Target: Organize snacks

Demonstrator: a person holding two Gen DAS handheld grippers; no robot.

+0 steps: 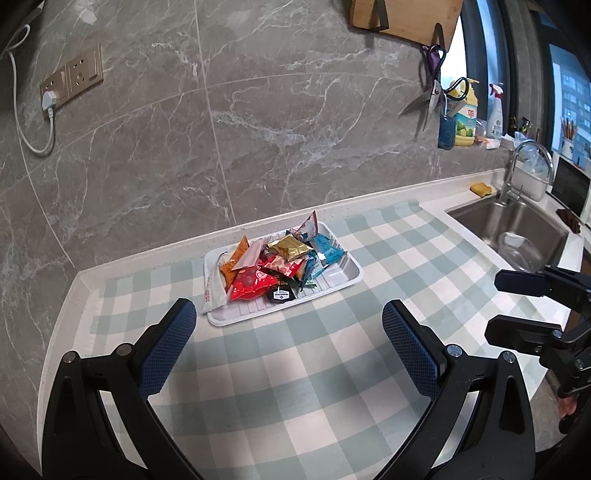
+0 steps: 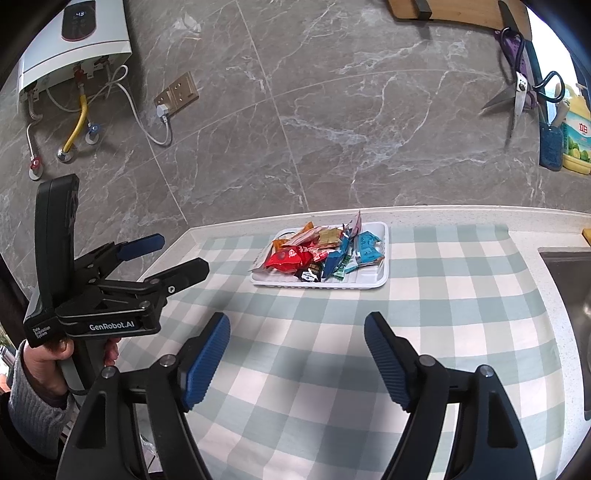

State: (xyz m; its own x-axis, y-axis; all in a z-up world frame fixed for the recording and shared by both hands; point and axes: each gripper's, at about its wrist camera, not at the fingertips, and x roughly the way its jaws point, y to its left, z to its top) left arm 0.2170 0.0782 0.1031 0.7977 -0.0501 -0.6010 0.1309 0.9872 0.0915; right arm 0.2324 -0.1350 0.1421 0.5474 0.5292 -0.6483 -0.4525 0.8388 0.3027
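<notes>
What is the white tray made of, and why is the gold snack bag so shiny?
The white ribbed tray looks like thin moulded plastic: smooth, faintly glossy, with pressed ridges. The gold snack packet seems to be crinkly metallic foil film, since it catches light in creases. The blue gripper pads look like ridged rubber, though that is a guess.

Inside the white tray [image 1: 347, 271], the snack packets [image 1: 273, 267] lie heaped, so the lower ones are mostly covered and their print is too small to read. Right of the tray, the sink [image 1: 517, 225] is cut by the picture's edge in both views, and the right gripper [image 1: 495, 306] shows only its two fingers at that edge. Above the tray, the wooden board [image 1: 406, 18] runs out of the top. Left of the tray, the water heater [image 2: 74, 40] is cropped at the corner
</notes>
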